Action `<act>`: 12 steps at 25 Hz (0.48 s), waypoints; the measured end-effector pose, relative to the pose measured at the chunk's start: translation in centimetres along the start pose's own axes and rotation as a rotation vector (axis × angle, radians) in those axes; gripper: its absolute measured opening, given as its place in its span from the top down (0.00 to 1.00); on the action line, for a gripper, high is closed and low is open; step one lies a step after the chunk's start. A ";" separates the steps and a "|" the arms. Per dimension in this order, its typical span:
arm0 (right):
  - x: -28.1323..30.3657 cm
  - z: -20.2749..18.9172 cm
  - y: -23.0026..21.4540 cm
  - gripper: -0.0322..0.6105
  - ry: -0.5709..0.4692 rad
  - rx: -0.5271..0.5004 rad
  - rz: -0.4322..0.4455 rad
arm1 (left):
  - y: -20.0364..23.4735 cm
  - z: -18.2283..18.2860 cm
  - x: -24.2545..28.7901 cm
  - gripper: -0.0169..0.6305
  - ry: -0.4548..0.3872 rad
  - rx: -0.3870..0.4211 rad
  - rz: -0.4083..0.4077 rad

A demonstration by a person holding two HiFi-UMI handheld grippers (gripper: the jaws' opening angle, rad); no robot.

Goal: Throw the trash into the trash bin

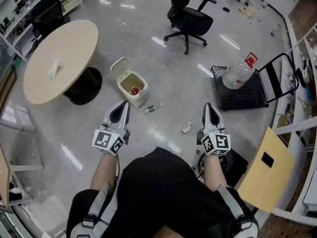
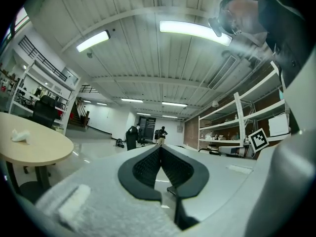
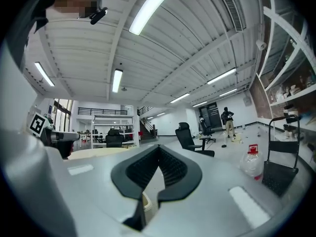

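Note:
A cream trash bin [image 1: 132,87] stands on the floor with its lid [image 1: 119,68] swung up and something red [image 1: 134,90] inside. Near it a small bottle [image 1: 153,108] lies on the floor, and a crumpled scrap [image 1: 186,127] lies further right. My left gripper [image 1: 124,106] hovers just below the bin, shut and empty; in its own view the left gripper [image 2: 160,148] has its tips together. My right gripper [image 1: 210,108] hangs right of the scrap, also shut with nothing in it. The right gripper [image 3: 159,147] shows the same in its view, with a cream sliver of the bin [image 3: 147,202] below the jaws.
A round wooden table [image 1: 69,48] with a white crumpled paper [image 1: 53,71] stands at the left. A black office chair [image 1: 187,16] is beyond the bin. At the right, a black cart [image 1: 247,95] carries a large water bottle [image 1: 239,71]. A wooden board [image 1: 270,167] leans nearby.

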State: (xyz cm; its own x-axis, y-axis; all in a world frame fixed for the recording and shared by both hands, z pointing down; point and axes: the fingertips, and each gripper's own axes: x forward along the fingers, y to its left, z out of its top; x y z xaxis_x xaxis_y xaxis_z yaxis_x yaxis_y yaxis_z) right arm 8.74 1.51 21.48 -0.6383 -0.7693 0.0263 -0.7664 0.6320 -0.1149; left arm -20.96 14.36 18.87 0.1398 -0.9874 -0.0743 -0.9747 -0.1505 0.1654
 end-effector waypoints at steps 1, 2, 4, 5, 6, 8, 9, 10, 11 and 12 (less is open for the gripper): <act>0.0 0.1 -1.3 0.94 -0.002 0.007 -0.012 | -0.6 -0.2 1.1 0.97 0.000 -0.002 -0.008; -0.1 0.2 -2.6 0.94 -0.004 0.012 -0.024 | -1.3 -0.4 2.3 0.97 0.000 -0.004 -0.018; -0.2 0.6 -5.0 0.94 -0.009 0.016 -0.042 | -2.8 -0.7 4.6 0.97 0.002 -0.003 -0.043; -0.2 0.9 -6.0 0.94 -0.012 0.019 -0.048 | -3.4 -0.8 5.7 0.97 0.004 0.000 -0.055; -0.2 1.1 -6.8 0.94 -0.013 0.020 -0.052 | -4.1 -0.8 6.7 0.97 0.007 0.002 -0.068; -0.4 1.4 -8.3 0.94 -0.016 0.016 -0.062 | -5.4 -1.2 8.7 0.97 0.014 0.002 -0.097; -0.7 1.5 -9.2 0.94 -0.017 0.013 -0.073 | -6.1 -1.5 9.7 0.97 0.019 -0.002 -0.113; -1.1 1.6 -10.0 0.94 -0.017 0.013 -0.088 | -6.7 -1.9 10.6 0.97 0.025 -0.006 -0.129; -1.4 1.5 -10.8 0.94 -0.016 0.015 -0.105 | -7.2 -2.3 11.3 0.97 0.030 -0.007 -0.141; -1.7 1.3 -11.6 0.94 -0.013 0.018 -0.122 | -7.7 -2.6 12.0 0.97 0.035 -0.004 -0.150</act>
State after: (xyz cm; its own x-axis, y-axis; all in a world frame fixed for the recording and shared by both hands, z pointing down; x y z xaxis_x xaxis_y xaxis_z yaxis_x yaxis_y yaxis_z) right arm 18.87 -4.64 21.48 -0.5394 -0.8416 0.0283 -0.8369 0.5320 -0.1290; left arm -11.37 3.58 19.25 0.2899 -0.9549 -0.0646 -0.9417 -0.2966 0.1589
